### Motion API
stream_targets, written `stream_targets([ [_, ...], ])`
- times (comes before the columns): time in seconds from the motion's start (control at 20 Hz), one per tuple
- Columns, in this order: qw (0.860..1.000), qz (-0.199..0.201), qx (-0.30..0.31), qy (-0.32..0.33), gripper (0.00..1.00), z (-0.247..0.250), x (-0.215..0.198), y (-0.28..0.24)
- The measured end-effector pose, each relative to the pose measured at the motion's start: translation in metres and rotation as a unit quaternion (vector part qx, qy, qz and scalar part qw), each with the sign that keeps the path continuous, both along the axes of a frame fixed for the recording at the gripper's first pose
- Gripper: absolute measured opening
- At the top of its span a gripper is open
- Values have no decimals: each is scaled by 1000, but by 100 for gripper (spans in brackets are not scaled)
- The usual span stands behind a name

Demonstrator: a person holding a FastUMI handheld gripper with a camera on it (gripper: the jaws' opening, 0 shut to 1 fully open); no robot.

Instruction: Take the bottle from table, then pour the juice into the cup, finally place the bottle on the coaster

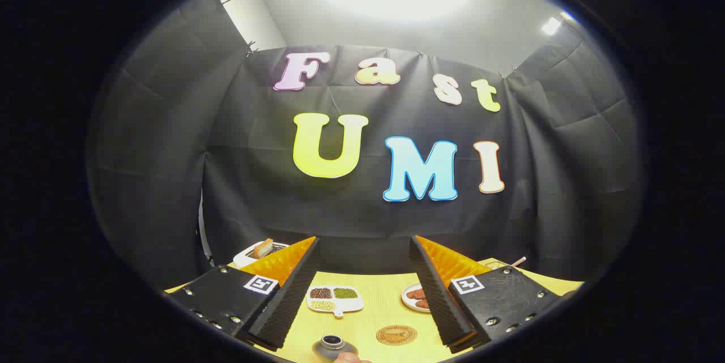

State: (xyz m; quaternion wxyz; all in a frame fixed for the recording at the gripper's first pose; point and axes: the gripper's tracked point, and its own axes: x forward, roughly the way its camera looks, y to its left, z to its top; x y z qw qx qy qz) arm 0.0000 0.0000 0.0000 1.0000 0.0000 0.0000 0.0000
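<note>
The gripper (362,295) has its 2 fingers spread wide, holding nothing. Between them lie the round brown cork coaster (396,334) and a small dark grey round cup (334,347) on the yellow wooden table (379,309). I cannot see the bottle, so searching low may knock the cup.

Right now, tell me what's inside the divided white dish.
The divided white dish, beyond the open gripper, holds three separate piles: dark brown, green and pale beans or grains. What lies under the piles is covered.
</note>
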Motion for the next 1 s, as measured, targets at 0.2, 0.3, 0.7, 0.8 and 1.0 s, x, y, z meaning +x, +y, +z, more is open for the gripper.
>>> stream_targets([
  [0.2,1000,-3,-2,5,96,-6,1,0],
  [0.3,1000,-9,-2,10,96,-10,1,-5],
  [0.7,1000,-8,12,1,96,-6,2,-11],
  [0.8,1000,-9,8,1,96,-6,2,-12],
  [1.0,1000,-3,12,10,96,-16,3,-7],
])
